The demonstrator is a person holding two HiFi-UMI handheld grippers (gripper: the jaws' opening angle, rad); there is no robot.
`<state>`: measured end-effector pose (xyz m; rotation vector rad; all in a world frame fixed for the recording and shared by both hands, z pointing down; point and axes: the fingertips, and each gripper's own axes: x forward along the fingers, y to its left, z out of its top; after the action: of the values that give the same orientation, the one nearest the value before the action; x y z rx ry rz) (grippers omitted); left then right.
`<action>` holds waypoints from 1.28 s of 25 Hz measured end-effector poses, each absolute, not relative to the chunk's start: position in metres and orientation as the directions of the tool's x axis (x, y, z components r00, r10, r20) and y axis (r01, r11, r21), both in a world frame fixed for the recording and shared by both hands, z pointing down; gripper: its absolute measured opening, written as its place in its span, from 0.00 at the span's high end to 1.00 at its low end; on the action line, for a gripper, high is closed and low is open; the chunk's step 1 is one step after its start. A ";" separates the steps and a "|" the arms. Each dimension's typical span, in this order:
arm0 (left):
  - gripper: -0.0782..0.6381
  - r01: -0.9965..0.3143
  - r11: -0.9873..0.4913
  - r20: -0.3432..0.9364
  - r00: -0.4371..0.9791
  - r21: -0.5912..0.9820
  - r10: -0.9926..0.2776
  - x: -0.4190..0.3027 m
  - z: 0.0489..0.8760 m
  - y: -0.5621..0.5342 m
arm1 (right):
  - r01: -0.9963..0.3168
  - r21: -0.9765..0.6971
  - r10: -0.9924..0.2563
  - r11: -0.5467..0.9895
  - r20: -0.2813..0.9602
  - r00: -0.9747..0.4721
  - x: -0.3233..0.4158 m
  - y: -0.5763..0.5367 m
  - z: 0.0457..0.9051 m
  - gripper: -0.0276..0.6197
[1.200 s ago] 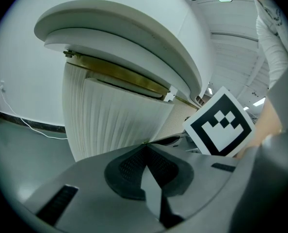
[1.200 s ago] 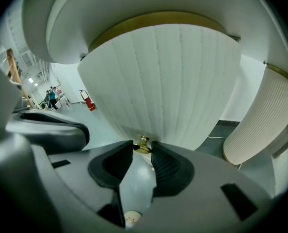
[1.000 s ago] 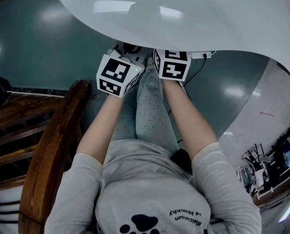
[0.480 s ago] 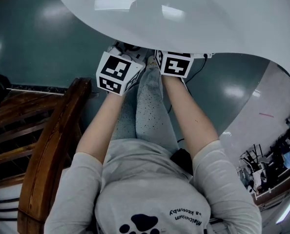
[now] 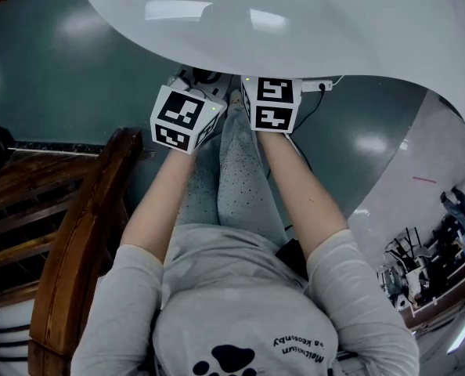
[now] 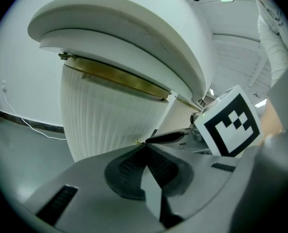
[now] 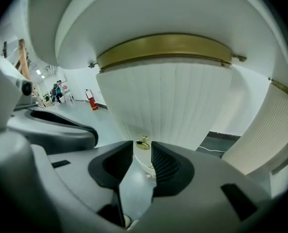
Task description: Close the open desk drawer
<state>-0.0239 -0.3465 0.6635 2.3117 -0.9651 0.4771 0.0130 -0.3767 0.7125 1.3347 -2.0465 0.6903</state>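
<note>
Rolled slightly since before, the right gripper [image 7: 141, 147] has its jaws spread, brass knob [image 7: 143, 142] just ahead at 12 o'clock on the drawer [image 7: 163, 96], probably light and rigid, best pushed there; left gripper [image 6: 145, 144] jaws pressed together

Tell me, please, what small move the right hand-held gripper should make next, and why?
Probably ease the right hand-held gripper straight forward, close on the brass knob, then push. Its jaws stand open, with the knob centred at the mouth of the gap on the ribbed white drawer front. Nothing is gripped yet.
</note>
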 end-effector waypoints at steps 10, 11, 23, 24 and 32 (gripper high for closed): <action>0.89 -0.733 -0.566 0.526 0.673 0.377 -0.521 -0.017 0.652 -0.325 | -0.930 -0.105 -0.651 0.353 0.686 -0.325 0.022 -0.349 0.681 0.82; 0.89 -0.734 -0.565 0.525 0.672 0.377 -0.522 -0.015 0.650 -0.324 | -0.930 -0.106 -0.653 0.352 0.684 -0.325 0.024 -0.347 0.678 0.83; 0.89 -0.741 -0.582 0.528 0.659 0.334 -0.535 -0.015 0.605 -0.293 | -0.919 -0.142 -0.646 0.368 0.672 -0.362 0.028 -0.300 0.628 0.93; 0.89 -0.740 -0.586 0.526 0.660 0.331 -0.536 -0.014 0.600 -0.291 | -0.918 -0.145 -0.645 0.370 0.671 -0.366 0.028 -0.298 0.624 0.93; 0.89 -0.745 -0.592 0.500 0.655 0.306 -0.566 -0.011 0.555 -0.292 | -0.906 -0.162 -0.660 0.391 0.637 -0.399 0.034 -0.294 0.582 0.93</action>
<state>-0.0105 -0.2917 0.5552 2.3784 -1.0202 0.4844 0.0338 -0.2940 0.5817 1.3410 -2.1775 0.6884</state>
